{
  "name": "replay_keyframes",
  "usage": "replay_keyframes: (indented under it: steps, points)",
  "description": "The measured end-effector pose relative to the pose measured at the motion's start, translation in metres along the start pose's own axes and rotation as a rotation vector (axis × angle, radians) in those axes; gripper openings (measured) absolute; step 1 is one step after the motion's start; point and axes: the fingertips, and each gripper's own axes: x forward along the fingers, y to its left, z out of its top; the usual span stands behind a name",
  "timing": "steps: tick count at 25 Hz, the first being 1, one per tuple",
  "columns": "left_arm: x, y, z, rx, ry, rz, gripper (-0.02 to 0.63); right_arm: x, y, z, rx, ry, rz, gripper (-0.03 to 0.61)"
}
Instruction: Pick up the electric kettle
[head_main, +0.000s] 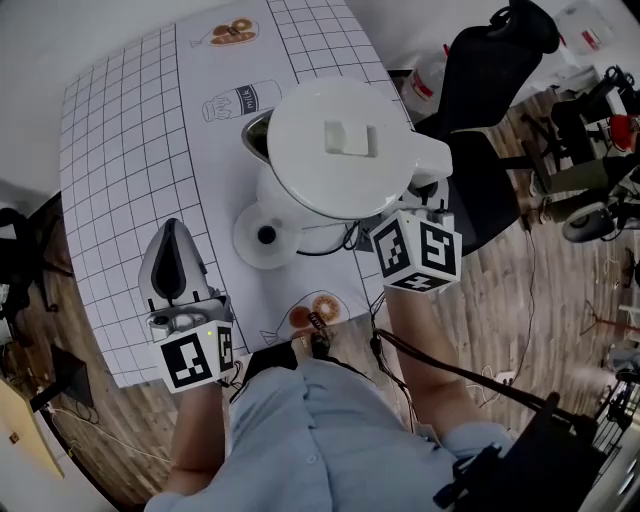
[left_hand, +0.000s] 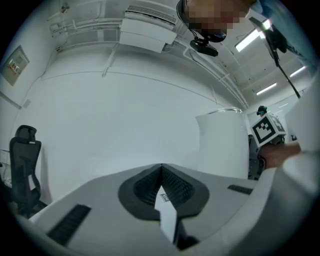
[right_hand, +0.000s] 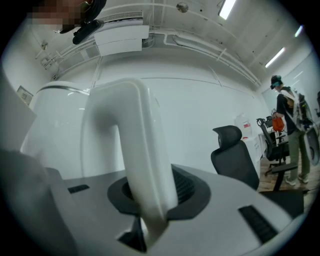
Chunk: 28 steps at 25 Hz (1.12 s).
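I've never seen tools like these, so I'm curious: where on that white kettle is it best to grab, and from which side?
The handle, approached from the side opposite the spout. It loops clear of the kettle, whose round body is too wide, and is slim enough for two jaws. The right gripper is shut on it there, kettle lifted off its base.

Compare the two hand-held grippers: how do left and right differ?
Jaws: the left gripper's meet at the tips; the right gripper's are held apart by a curved handle. Load: the left gripper is empty; the right gripper holds the white plastic electric kettle by that handle. Both carry marker cubes.
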Motion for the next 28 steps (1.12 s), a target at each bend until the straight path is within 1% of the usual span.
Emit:
replay_keyframes:
  steps: [3, 5, 12, 15, 19, 23, 28]
  points:
    - [0.008, -0.012, 0.001, -0.002, 0.0, -0.031, -0.002, -0.003, -0.023, 0.009, -0.011, -0.016, -0.043, 0.072]
    - [0.016, -0.021, 0.0, -0.008, 0.004, -0.071, -0.002, -0.011, -0.042, 0.014, -0.018, -0.022, -0.092, 0.072]
    - [0.017, -0.059, -0.006, -0.014, 0.018, -0.175, -0.002, -0.055, -0.104, 0.011, -0.029, -0.029, -0.238, 0.074]
    - [0.021, -0.073, -0.008, -0.013, 0.031, -0.214, -0.002, -0.07, -0.127, 0.004, -0.029, -0.019, -0.293, 0.072]
    - [0.023, -0.093, -0.011, -0.009, 0.039, -0.252, -0.002, -0.088, -0.155, -0.008, -0.035, -0.012, -0.341, 0.072]
    - [0.021, -0.111, -0.014, 0.0, 0.057, -0.307, -0.002, -0.115, -0.178, -0.026, -0.025, -0.001, -0.403, 0.073]
    - [0.019, -0.126, -0.02, 0.019, 0.078, -0.35, -0.002, -0.136, -0.2, -0.048, -0.026, 0.004, -0.449, 0.074]
